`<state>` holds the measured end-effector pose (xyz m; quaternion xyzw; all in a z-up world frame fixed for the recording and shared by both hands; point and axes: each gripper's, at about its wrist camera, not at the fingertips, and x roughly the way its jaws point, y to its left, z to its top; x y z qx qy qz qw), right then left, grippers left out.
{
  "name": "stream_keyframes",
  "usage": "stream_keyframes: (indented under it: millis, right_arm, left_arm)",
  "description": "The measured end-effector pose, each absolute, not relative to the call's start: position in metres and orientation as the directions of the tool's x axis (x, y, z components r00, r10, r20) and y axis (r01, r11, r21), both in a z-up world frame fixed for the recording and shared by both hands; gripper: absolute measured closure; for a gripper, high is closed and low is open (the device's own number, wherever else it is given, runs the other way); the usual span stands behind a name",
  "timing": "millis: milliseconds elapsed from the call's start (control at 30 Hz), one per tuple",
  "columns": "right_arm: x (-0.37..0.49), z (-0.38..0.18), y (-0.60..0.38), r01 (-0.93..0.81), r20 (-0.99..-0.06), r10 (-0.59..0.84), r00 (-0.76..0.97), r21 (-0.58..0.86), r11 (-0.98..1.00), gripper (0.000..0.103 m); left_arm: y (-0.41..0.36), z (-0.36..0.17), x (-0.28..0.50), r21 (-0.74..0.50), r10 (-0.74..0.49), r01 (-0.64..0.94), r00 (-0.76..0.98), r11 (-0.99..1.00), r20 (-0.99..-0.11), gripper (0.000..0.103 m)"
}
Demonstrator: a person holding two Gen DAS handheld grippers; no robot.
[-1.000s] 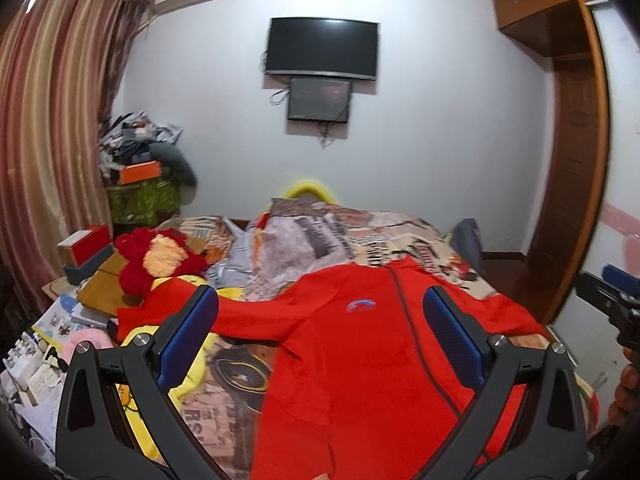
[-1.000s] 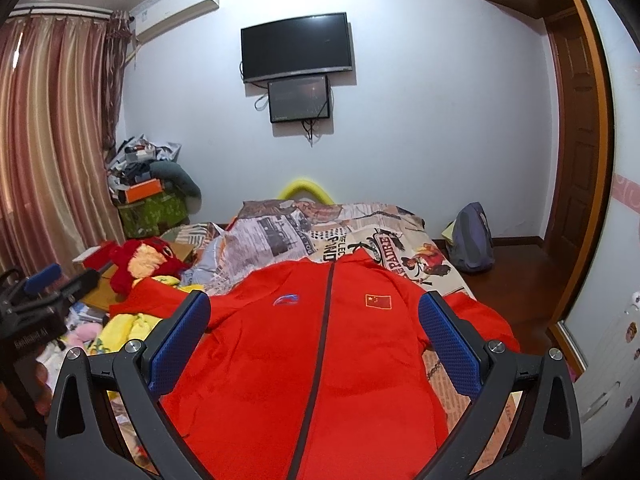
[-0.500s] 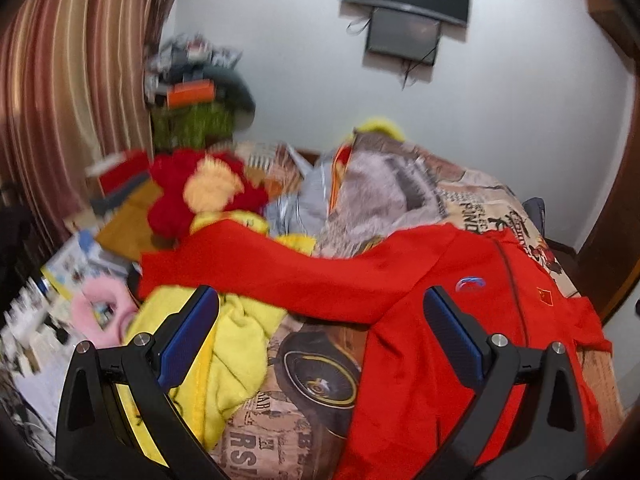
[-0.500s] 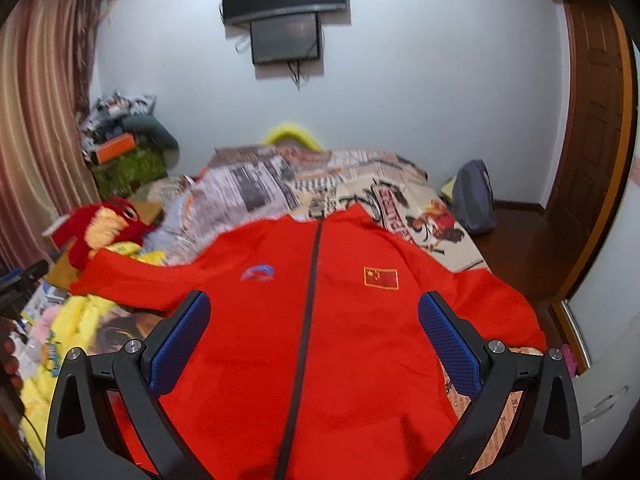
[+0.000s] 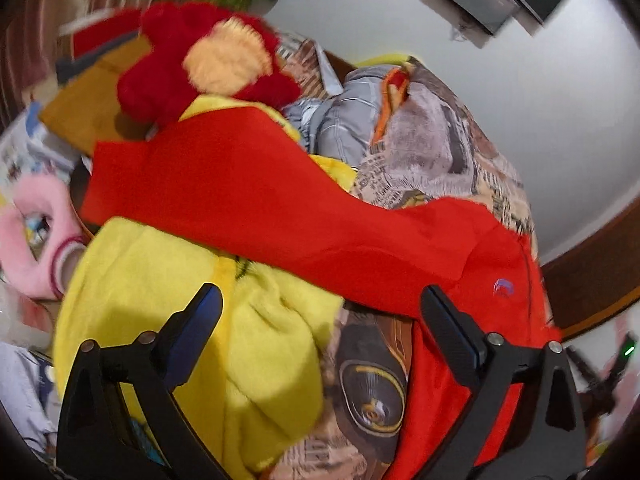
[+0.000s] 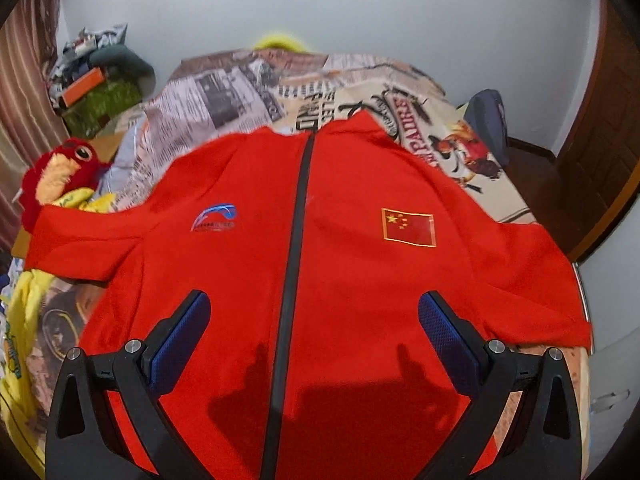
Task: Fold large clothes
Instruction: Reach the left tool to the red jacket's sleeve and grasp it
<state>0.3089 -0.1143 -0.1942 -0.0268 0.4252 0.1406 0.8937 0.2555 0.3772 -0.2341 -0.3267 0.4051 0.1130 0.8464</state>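
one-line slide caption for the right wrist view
Open right gripper above a red zip jacket spread flat on the bed.

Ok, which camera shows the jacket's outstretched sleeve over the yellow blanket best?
Left wrist: the sleeve fills its middle, cuff end visible, draped across the yellow blanket. Right wrist shows that sleeve only small at the frame's left edge.

The left gripper (image 5: pixel 320 320) has swung down and out toward the sleeve side, tipping over as it went; a second ago it faced the far wall, and now the red jacket (image 5: pixel 280 216) sleeve stretches just ahead of its wide-apart fingers, with the yellow blanket (image 5: pixel 160 292) under them and the red plush toy (image 5: pixel 200 60) beyond. The right gripper (image 6: pixel 314 332) has dropped lower and closer over the jacket's chest, zip (image 6: pixel 296 240) running forward between its spread fingers, its shadow now on the cloth.
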Motion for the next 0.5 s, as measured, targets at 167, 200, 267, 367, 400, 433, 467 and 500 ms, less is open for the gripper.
stream_keyframes:
  millis: [167, 200, 267, 367, 400, 433, 467, 500]
  right_arm:
    - [0.328, -0.206, -0.097, -0.3, -0.794, 0.247, 0.555, 0.086, 0.95, 0.0]
    - [0.33, -0.208, -0.094, -0.304, -0.799, 0.25, 0.547, 0.089, 0.948, 0.0]
    - [0.333, -0.212, -0.09, -0.314, -0.807, 0.255, 0.532, 0.092, 0.945, 0.0]
    - [0.339, -0.215, -0.083, -0.328, -0.814, 0.257, 0.521, 0.087, 0.941, 0.0]
    - [0.339, -0.215, -0.082, -0.333, -0.816, 0.257, 0.518, 0.084, 0.939, 0.0]
    - [0.34, -0.215, -0.08, -0.336, -0.818, 0.256, 0.515, 0.082, 0.938, 0.0]
    - [0.34, -0.216, -0.079, -0.34, -0.82, 0.256, 0.513, 0.079, 0.937, 0.0]
    - [0.342, -0.215, -0.077, -0.341, -0.821, 0.254, 0.512, 0.077, 0.937, 0.0]
  left_arm:
    - [0.415, -0.259, 0.264, -0.546, -0.136, -0.498, 0.643, 0.673, -0.754, 0.011]
    - [0.422, -0.266, 0.266, -0.57, -0.156, -0.505, 0.645, 0.648, -0.748, 0.012]
    - [0.435, -0.278, 0.267, -0.599, -0.171, -0.529, 0.647, 0.601, -0.743, 0.016]
    - [0.452, -0.29, 0.268, -0.648, -0.179, -0.538, 0.678, 0.54, -0.713, 0.023]
    - [0.457, -0.29, 0.268, -0.643, -0.16, -0.547, 0.682, 0.537, -0.714, 0.028]
    - [0.46, -0.29, 0.269, -0.635, -0.141, -0.556, 0.683, 0.536, -0.717, 0.03]
    - [0.465, -0.29, 0.271, -0.627, -0.114, -0.569, 0.686, 0.533, -0.719, 0.032]
    - [0.469, -0.289, 0.272, -0.618, -0.087, -0.579, 0.688, 0.532, -0.72, 0.032]
